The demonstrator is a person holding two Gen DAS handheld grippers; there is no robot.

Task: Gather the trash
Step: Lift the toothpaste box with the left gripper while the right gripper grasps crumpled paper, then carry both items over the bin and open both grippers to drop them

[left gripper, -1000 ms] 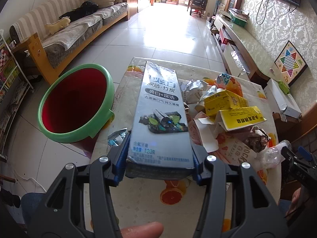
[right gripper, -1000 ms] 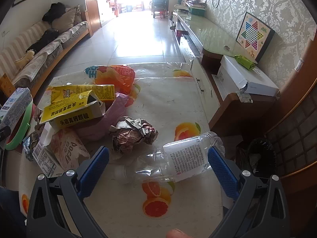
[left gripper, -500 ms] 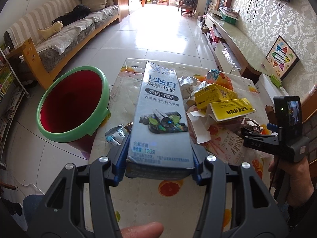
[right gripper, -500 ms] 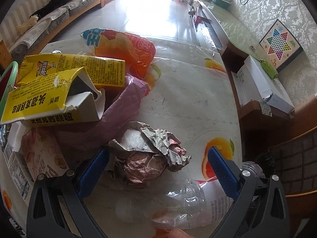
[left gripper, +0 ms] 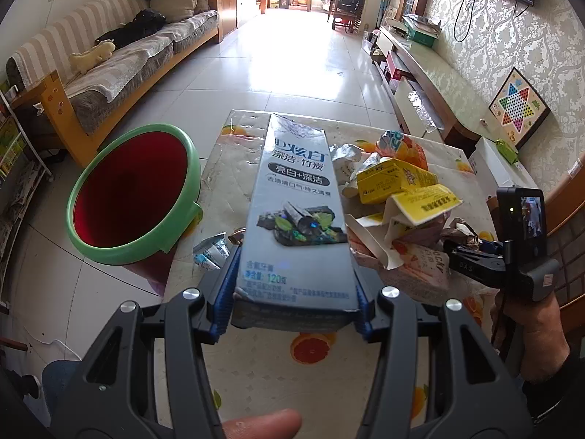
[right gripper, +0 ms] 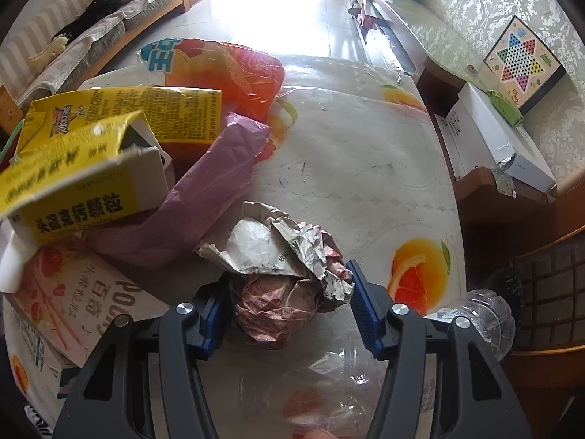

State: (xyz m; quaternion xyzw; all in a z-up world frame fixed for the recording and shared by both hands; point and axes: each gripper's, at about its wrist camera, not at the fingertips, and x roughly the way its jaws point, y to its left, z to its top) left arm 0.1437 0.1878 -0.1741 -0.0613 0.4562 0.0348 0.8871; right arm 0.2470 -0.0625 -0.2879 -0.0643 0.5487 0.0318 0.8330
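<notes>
While both grippers sit over the fruit-print tablecloth table (left gripper: 256,373), status per item:

left gripper (left gripper: 295,303): blue pads pinching the near end of a long grey-blue cardboard toothpaste box (left gripper: 298,216); box held lengthwise, pointing away from camera, above the table.
right gripper (right gripper: 289,307): blue pads set on both sides of a crumpled pink-and-white paper wrapper wad (right gripper: 285,274). Right pad touches the crumpled edge; left pad looks against the wad too. Can't tell if it's actually squeezing or just bracketing.
right hand (left gripper: 526,333): seen from left wrist view, gripping the handle of the right tool at the table's right edge.
bin: red plastic bucket with a green rim (left gripper: 135,197), on the floor just beside the table's left edge, mouth tilted toward the camera, left of the held box.
trash pile: two yellow cardboard cartons (right gripper: 109,146), the nearer one torn open, lying on a mauve plastic bag (right gripper: 204,190); orange printed snack bag (right gripper: 226,73) behind them; flat pink-and-white Pocky-type box (right gripper: 73,292) under the pile at near left.
bottle: clear crushed plastic bottle (right gripper: 365,376) lying on the table directly under the right gripper, cap end off to the right.
small scrap: crumpled blue-white foil wrapper (left gripper: 212,252) on the table between bucket and held box.
wad location: on the table, touching the mauve bag's near edge, just ahead of the bottle.
</notes>
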